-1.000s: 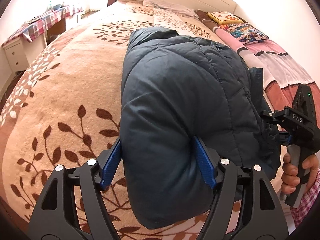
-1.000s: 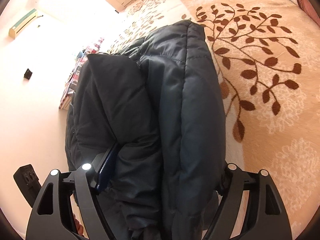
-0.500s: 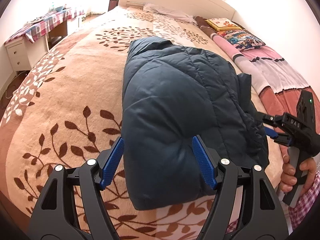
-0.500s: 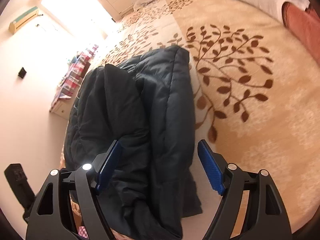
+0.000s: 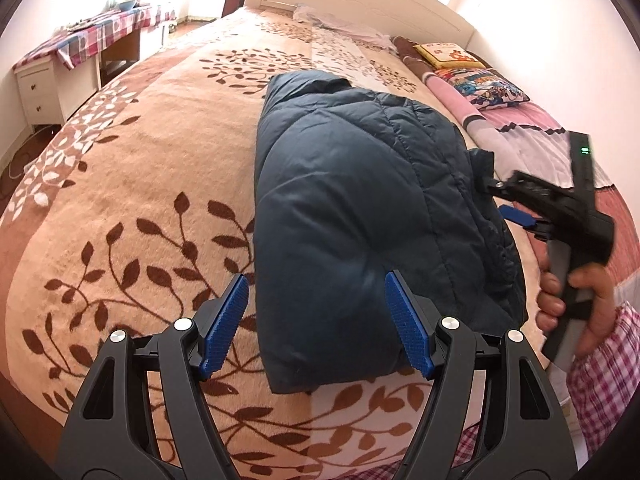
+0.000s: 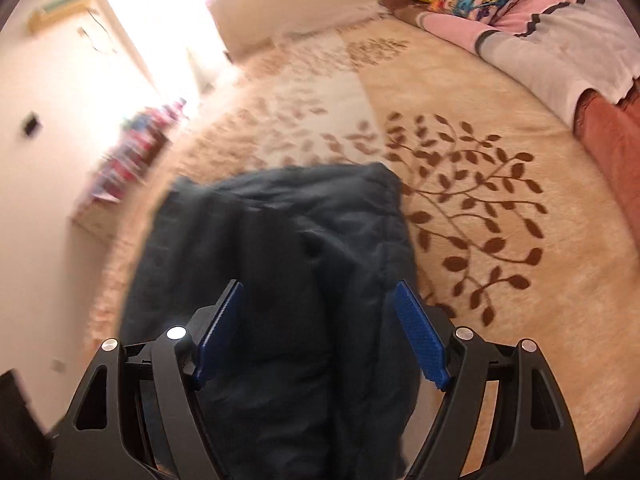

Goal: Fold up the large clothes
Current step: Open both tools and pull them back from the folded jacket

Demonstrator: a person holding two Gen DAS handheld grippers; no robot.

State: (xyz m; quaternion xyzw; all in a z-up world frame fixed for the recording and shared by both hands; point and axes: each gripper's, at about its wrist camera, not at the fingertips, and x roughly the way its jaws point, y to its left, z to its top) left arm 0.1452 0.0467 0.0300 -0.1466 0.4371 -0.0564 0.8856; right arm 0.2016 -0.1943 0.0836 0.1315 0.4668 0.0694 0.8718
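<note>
my left gripper point(image 5: 316, 324): jaws spread wide, blue pads point(image 5: 224, 324) clear of fabric on both sides. nothing pinched. the near end of the folded jacket point(image 5: 360, 216) sits between the pads in view, but whether the right pad brushes the cloth i cannot tell.

my right gripper point(image 6: 316, 336): jaws also spread wide, holding nothing. the jacket point(image 6: 280, 272) lies past and below the fingers; this view is motion-blurred, so contact cannot be judged. from the left wrist view the right gripper point(image 5: 516, 204) hangs just beside the jacket's right edge, gripped by my right hand point(image 5: 576, 300).

jacket: dark blue, quilted, folded into a thick bundle lying lengthwise from near to far on the bed blanket point(image 5: 120, 200), the tan one with brown leaf print. near edge is a rounded fold close to the bed's near edge; a looser layer spills out along its right side.

open room: broad bare blanket to the left of the jacket, and more beyond its far end. right of it, a pink and grey quilt point(image 5: 516, 136) runs along the bed. far right, two printed cushions point(image 5: 476, 76). far end, white headboard point(image 5: 360, 4). far left off the bed, a side table with a plaid cloth point(image 5: 92, 36).
</note>
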